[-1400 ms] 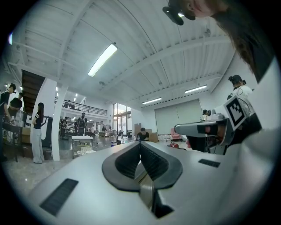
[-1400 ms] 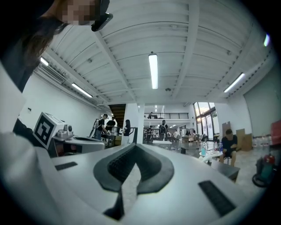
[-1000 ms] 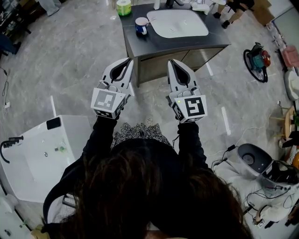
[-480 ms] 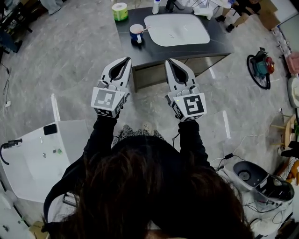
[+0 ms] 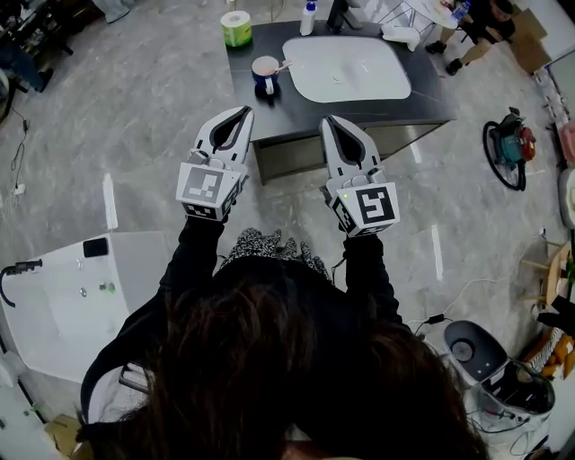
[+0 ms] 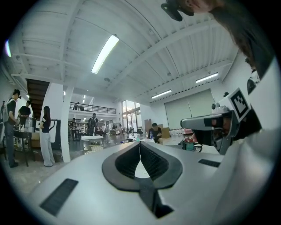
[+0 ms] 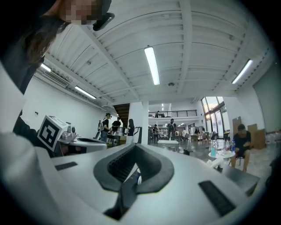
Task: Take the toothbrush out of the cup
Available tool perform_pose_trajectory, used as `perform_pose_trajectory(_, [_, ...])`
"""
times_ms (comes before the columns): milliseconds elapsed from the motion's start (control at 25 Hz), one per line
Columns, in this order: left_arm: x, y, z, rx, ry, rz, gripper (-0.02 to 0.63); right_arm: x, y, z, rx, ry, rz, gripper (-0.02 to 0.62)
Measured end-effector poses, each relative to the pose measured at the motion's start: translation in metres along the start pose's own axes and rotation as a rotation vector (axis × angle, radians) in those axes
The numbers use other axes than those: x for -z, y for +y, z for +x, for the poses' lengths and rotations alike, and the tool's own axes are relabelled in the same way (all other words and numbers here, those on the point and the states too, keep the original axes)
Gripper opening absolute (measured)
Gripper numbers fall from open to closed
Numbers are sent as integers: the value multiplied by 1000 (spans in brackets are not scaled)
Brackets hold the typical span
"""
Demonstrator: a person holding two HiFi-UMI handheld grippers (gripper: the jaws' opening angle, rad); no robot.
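Two grippers point toward a dark counter (image 5: 289,106), side by side and both short of its near edge. The left gripper (image 5: 243,112) has its jaws pressed together tip to tip, with nothing between them. Ahead of those tips and a little to their right, a blue-and-white cup (image 5: 265,74) stands on the counter, well apart from both grippers. The toothbrush (image 5: 286,65) is in it, its handle leaning over the rim toward the white basin (image 5: 346,67). Farther ahead of the left jaws stands a green paper roll (image 5: 236,27). The right gripper (image 5: 331,120) likewise has its jaws meeting at the tips, pinching nothing. The basin lies ahead of them, and the cup is off to their left.
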State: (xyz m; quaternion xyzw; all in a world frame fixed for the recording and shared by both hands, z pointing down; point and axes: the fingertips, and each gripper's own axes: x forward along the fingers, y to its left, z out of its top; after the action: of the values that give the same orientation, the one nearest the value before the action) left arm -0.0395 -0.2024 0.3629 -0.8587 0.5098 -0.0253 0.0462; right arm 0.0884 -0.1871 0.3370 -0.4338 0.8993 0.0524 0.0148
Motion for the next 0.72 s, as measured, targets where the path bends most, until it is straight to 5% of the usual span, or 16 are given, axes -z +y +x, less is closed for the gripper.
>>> perform_pose_trajectory(720, [35, 43, 84, 178, 51, 33, 9, 25, -31, 72, 87, 58, 16, 3])
